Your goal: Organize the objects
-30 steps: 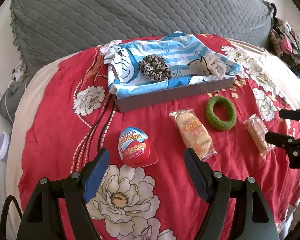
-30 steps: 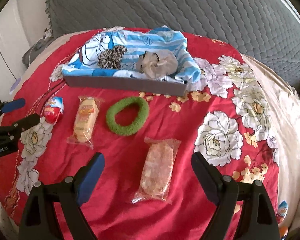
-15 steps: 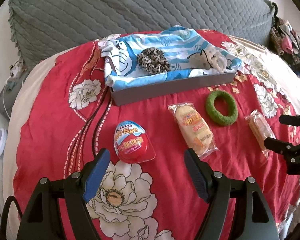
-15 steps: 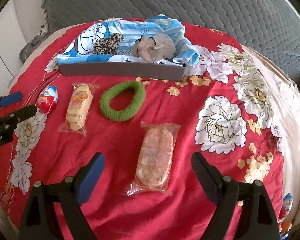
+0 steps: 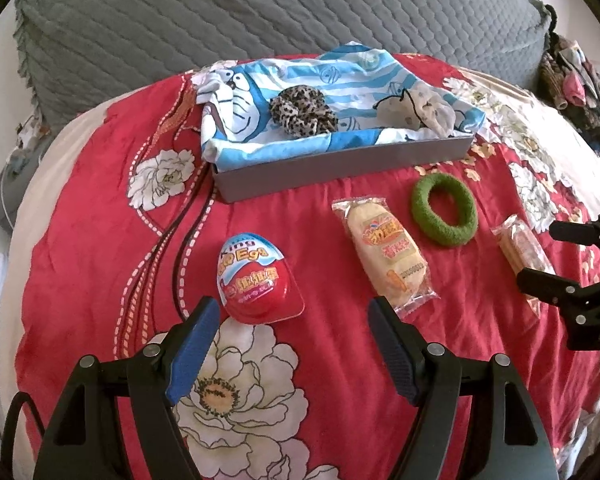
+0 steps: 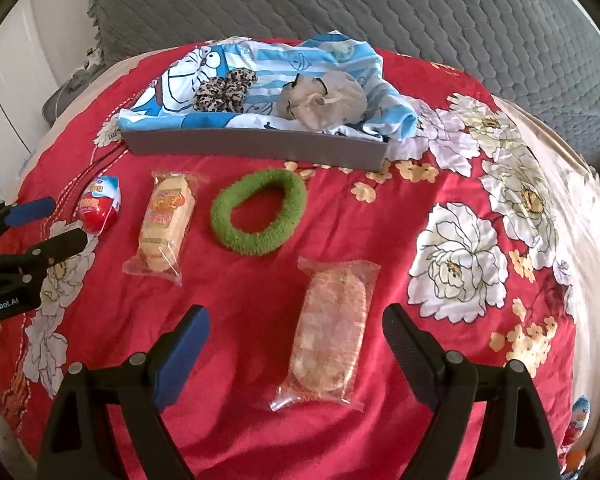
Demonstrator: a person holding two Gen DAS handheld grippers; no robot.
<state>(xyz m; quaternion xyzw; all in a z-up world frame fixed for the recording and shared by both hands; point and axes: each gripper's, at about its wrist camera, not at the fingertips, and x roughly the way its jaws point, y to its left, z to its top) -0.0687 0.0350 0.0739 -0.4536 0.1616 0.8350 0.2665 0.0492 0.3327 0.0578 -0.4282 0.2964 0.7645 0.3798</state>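
Observation:
On the red floral bedspread lie a red and blue toy egg (image 5: 256, 278) (image 6: 100, 206), a yellow wrapped cake (image 5: 386, 250) (image 6: 166, 224), a green fuzzy hair ring (image 5: 444, 208) (image 6: 260, 212) and a clear-wrapped snack (image 5: 520, 250) (image 6: 332, 332). My left gripper (image 5: 292, 312) (image 6: 60, 220) is open, low over the egg. My right gripper (image 6: 296, 324) (image 5: 540, 252) is open, straddling the clear-wrapped snack. A grey tray (image 5: 340, 170) (image 6: 256, 148) behind holds a blue cartoon cloth, a leopard scrunchie (image 5: 302, 110) and a beige scrunchie (image 6: 324, 98).
A grey quilted pillow (image 5: 260, 12) lies behind the tray. A pile of clothes (image 5: 576, 80) sits at the far right. The bed edge drops off at the left, with a grey object (image 5: 4, 196) beside it.
Both grippers have moved forward and lower toward the bedspread; the egg and the clear-wrapped snack sit closer between their fingers. Nothing on the bed has moved.

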